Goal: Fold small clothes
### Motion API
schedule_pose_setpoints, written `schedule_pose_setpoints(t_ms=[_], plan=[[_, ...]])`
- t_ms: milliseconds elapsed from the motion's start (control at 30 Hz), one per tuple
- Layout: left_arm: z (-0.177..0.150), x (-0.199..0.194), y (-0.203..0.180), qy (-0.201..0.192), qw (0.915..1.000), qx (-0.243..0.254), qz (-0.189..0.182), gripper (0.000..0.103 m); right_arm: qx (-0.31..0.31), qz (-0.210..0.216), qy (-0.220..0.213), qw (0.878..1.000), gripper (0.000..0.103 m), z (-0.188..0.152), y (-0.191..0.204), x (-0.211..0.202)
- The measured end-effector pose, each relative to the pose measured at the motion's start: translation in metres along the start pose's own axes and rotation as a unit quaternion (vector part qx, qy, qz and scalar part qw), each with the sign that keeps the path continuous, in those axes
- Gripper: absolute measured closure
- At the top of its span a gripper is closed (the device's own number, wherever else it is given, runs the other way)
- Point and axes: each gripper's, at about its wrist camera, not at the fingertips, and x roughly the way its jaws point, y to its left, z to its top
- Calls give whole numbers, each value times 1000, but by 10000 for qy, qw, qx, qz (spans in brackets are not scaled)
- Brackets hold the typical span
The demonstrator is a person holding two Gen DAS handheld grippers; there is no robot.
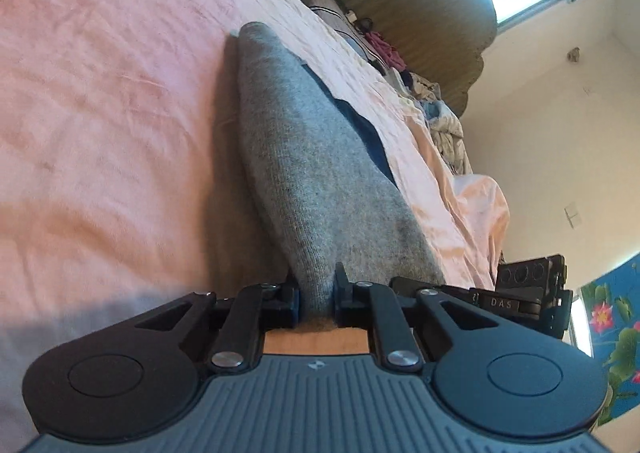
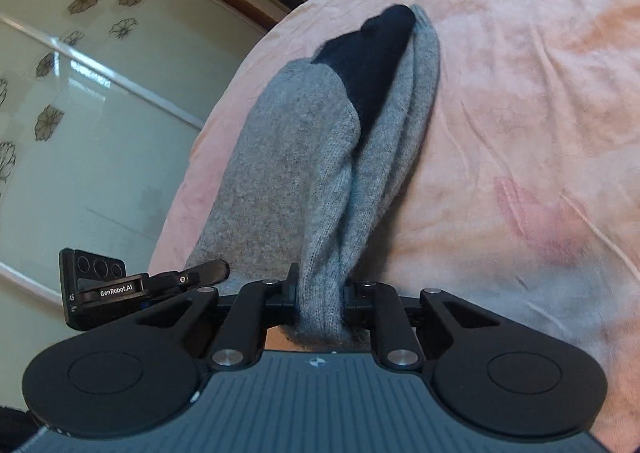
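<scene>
Left wrist view: left tongs [image 1: 316,293] are pinching the grey sock [image 1: 316,173], stretching ahead over the pink sheet [image 1: 100,93]. Right tongs [image 2: 320,293] are gripping the sock [image 2: 288,173] too, its navy part [image 2: 372,65] lying farthest ahead.

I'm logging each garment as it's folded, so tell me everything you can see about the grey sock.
The grey sock is a soft, fine-ribbed knit with a dark navy toe section. It stretches lengthwise over the pink bedsheet, bunched into folds. The left hand-held gripper is shut on one edge and the right hand-held gripper on another, gathering the cloth there.
</scene>
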Motion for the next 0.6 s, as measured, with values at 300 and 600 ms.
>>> schedule_pose_setpoints(t_ms=[300,600], plan=[[-21,-24,-70,-950,9582,2214,1539,36,299,-373,-1118,9926,55,15,-2,-40],[-17,83,-107,-778,9100,3451,2160,11,-1200,-1647,-695,9765,38,112,48,68]])
